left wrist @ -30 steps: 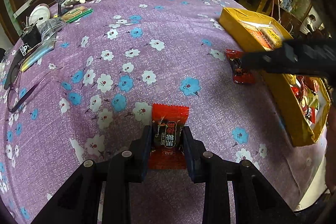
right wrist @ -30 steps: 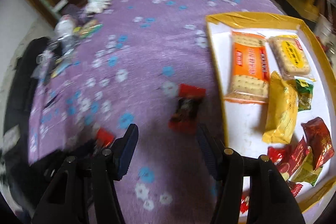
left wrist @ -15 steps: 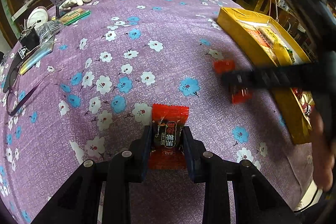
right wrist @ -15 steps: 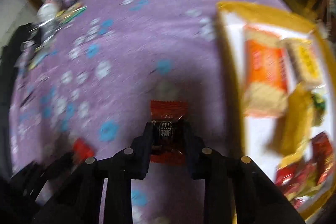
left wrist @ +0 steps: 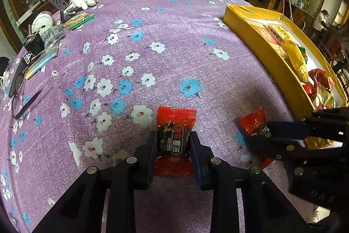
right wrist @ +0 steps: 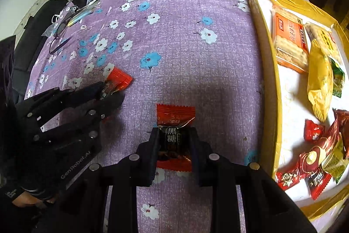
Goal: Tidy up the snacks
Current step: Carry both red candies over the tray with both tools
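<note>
Purple floral tablecloth (left wrist: 174, 36), yellow tray (right wrist: 268, 71) on the right. Both grippers – left gripper (left wrist: 173, 145), right gripper (right wrist: 173, 141) – are clamped on red candy packets (left wrist: 175, 134) (right wrist: 174, 134) near it. Probably light, crinkly, slippery – pinch the middle.

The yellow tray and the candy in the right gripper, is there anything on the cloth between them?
No. In the right wrist view, only bare purple flowered tablecloth lies between the red candy and the yellow tray.
</note>
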A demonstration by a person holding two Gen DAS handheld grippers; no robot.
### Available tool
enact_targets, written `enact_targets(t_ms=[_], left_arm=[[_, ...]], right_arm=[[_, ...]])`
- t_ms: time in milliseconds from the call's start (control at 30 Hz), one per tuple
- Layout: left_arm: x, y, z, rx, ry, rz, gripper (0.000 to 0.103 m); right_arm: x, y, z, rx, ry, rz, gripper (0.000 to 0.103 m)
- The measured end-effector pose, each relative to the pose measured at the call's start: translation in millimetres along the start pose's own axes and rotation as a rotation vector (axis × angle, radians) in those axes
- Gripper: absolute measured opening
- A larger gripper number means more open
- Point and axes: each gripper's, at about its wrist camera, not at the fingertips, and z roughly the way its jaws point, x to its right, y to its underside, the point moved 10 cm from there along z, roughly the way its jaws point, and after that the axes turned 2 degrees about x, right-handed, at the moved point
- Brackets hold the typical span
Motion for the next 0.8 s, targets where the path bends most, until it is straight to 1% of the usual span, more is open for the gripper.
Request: enact_targets(t_ms=[300,800], left_arm=[[4,1,-8,0.013,-0.053,0.016,0.029],[19,-5,-33,0.054,-0.104,0.033,0.030]], right_arm=[[6,3,-9,0.020,-0.028,0.013,0.025],[11,5,-34,0.077,-0.077,0.005,0.025]])
